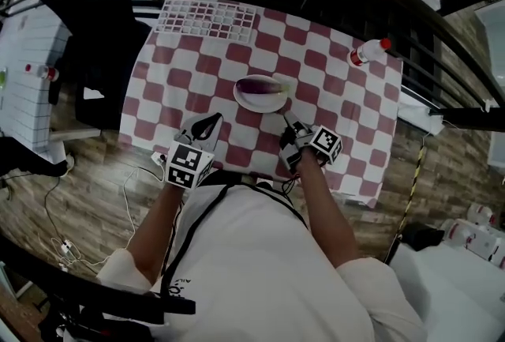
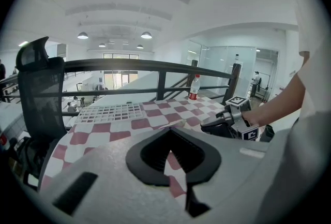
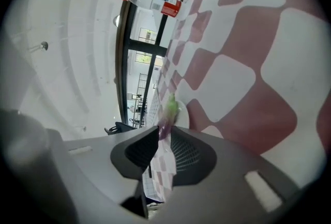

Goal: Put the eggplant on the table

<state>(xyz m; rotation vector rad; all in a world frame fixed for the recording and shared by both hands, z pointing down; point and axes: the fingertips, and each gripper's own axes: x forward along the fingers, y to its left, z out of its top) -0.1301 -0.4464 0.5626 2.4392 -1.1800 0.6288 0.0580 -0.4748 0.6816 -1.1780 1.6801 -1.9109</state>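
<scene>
Purple oblong eggplant lies on the round white plate. Near that plate my right gripper tilts down, jaws apart and empty. My left gripper is closed.

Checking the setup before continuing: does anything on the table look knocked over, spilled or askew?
Nothing stands out: the eggplant lies on its plate, the bottle stands upright, and the checked cloth lies flat.

We find no legible txt anywhere. Bottle has a red label, print too small to read. Shirt logo is blurred. Marker cubes show b/w squares only, no chars.
</scene>
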